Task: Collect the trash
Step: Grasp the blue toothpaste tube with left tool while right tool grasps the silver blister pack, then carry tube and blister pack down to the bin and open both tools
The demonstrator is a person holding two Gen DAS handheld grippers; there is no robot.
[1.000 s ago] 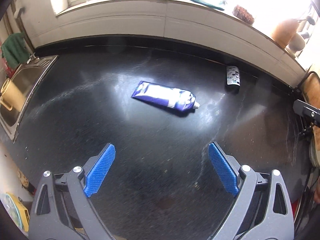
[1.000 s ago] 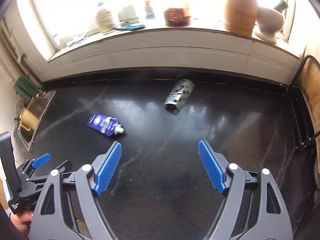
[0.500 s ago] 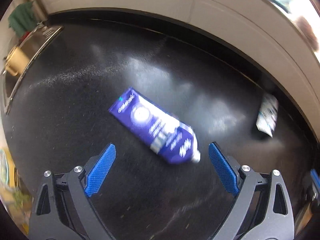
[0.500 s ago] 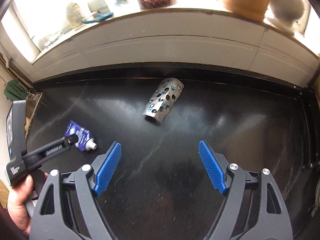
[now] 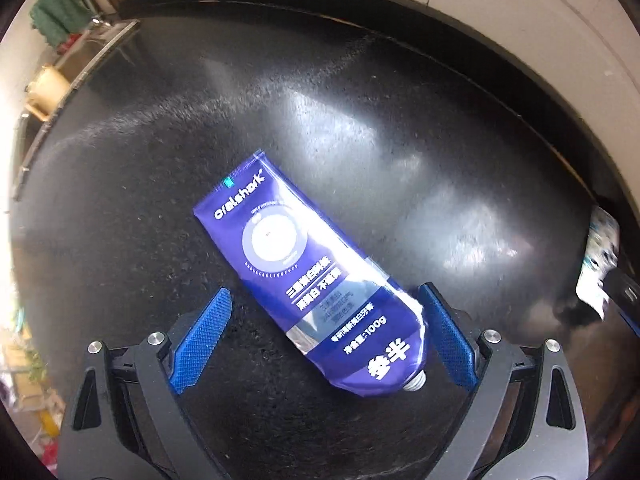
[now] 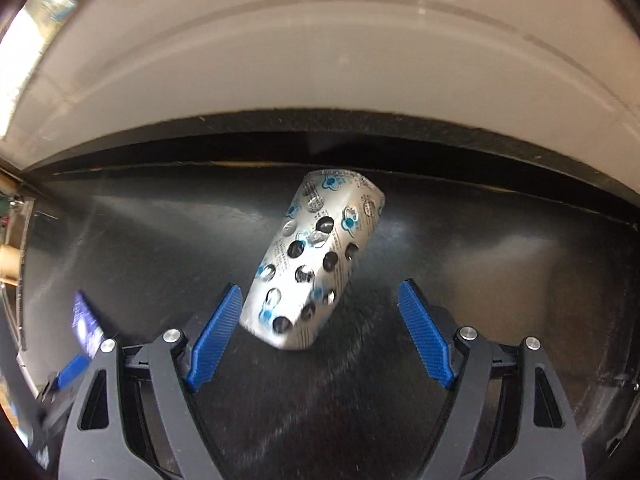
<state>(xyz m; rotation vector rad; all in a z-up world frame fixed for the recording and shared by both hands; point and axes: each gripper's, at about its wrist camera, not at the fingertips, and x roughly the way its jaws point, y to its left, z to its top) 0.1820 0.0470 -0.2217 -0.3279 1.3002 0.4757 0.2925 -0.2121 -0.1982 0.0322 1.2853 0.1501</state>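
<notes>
The left gripper (image 5: 324, 338) points steeply down at a glossy black stone countertop (image 5: 360, 128), its 2 blue ribbed fingers (image 5: 202, 340) standing wide apart and pressing on nothing. Between them lies a flattened purple toothpaste tube with white lettering (image 5: 308, 280), flat on the counter and running diagonally: its crimped end reaches toward 11 o'clock, and its uncapped threaded nozzle sits at 5 o'clock, just beside the right-hand finger; whether the tube touches that finger cannot be told. At 10 o'clock in the left wrist view a steel sink (image 5: 76, 68) is set into the counter, with a green cloth (image 5: 58, 14) behind it. The right gripper (image 6: 320, 332) also points down with its jaws spread wide and empty. A curled silver foil blister pack with punched-out pockets and blue markings (image 6: 316, 260) lies on the same counter, its near end between the 2 blue fingers and close to the left-hand one, its far end leaning toward 1 o'clock. A cream tiled wall (image 6: 320, 60) rises behind the counter at 12 o'clock. At 3 o'clock in the left wrist view the same pack shows, blurred, at the edge.
</notes>
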